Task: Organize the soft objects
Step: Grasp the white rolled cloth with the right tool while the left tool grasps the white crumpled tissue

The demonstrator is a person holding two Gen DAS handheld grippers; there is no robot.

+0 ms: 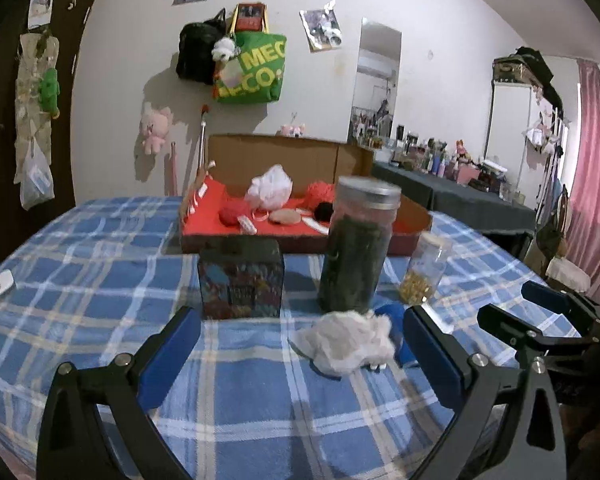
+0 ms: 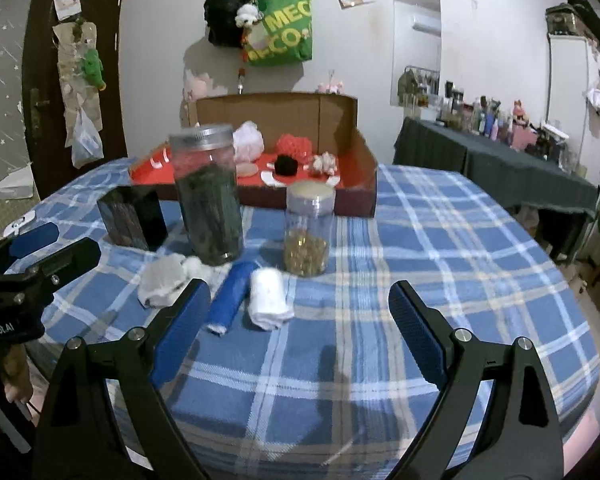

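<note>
Left tool (image 1: 300, 344) spread apart, nothing in it; crumpled white cloth (image 1: 346, 340) lies between its fingers toward the right one. Right tool (image 2: 300, 308) also spread, holding nothing. Blue roll (image 2: 230, 294) and white roll (image 2: 270, 298) side by side at its 11 o'clock, near the left finger. Behind them at 12 o'clock stand a tall dark jar (image 2: 210, 196), a small jar (image 2: 308, 232) and a dark tin (image 2: 134, 218), blocking the straight path to the cardboard box (image 2: 332, 128). Checked surface (image 2: 440, 260) open at 1–3 o'clock, up to its right edge.
</note>
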